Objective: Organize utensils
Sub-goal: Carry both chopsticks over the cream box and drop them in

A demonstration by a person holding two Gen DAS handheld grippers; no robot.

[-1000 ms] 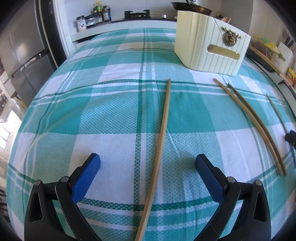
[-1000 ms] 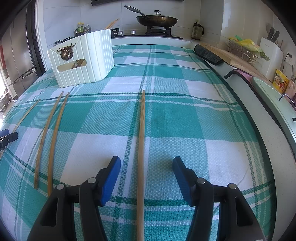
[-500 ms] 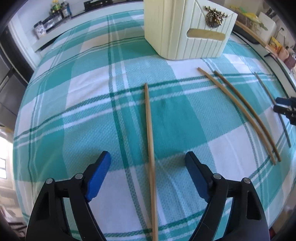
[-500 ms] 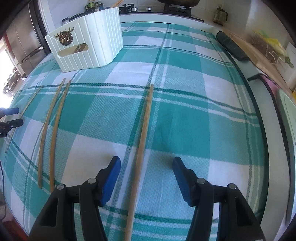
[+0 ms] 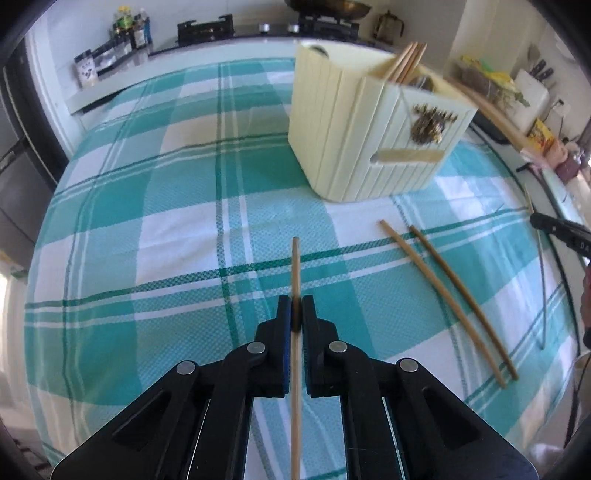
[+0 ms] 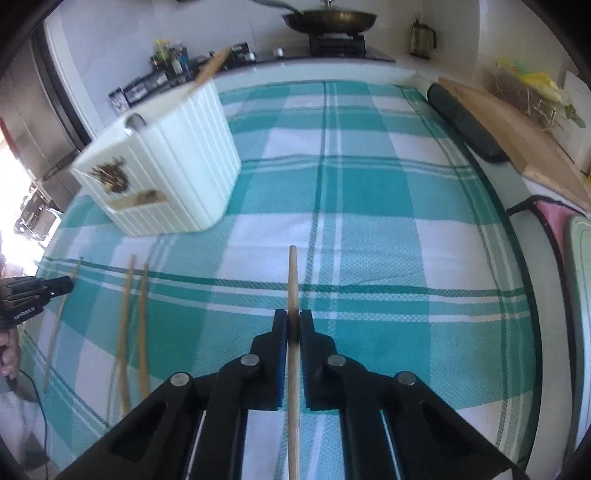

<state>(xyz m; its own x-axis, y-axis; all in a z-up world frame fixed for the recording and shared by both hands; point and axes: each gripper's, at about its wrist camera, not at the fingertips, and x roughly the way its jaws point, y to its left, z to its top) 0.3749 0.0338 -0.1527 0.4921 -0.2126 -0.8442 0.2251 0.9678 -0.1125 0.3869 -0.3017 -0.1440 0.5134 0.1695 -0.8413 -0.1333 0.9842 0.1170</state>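
My left gripper (image 5: 296, 312) is shut on a wooden chopstick (image 5: 295, 266) whose tip sticks out ahead, above the checked cloth. My right gripper (image 6: 292, 323) is shut on another chopstick (image 6: 293, 280) in the same way. A cream ribbed utensil box (image 5: 354, 129) stands ahead, with chopsticks (image 5: 404, 61) upright inside; it also shows in the right wrist view (image 6: 166, 162). Two loose chopsticks (image 5: 447, 295) lie on the cloth between the grippers; they also show in the right wrist view (image 6: 133, 332).
A teal and white checked cloth (image 5: 166, 221) covers the counter. A stove with a pan (image 6: 328, 18) stands at the back. A cutting board (image 6: 517, 129) and a dark roll (image 6: 465, 122) lie along the right edge. Spice jars (image 5: 125, 26) stand back left.
Both grippers have shut, each on the chopstick that lay between its jaws, and lifted it off the cloth. The box now looks nearer and slightly blurred.
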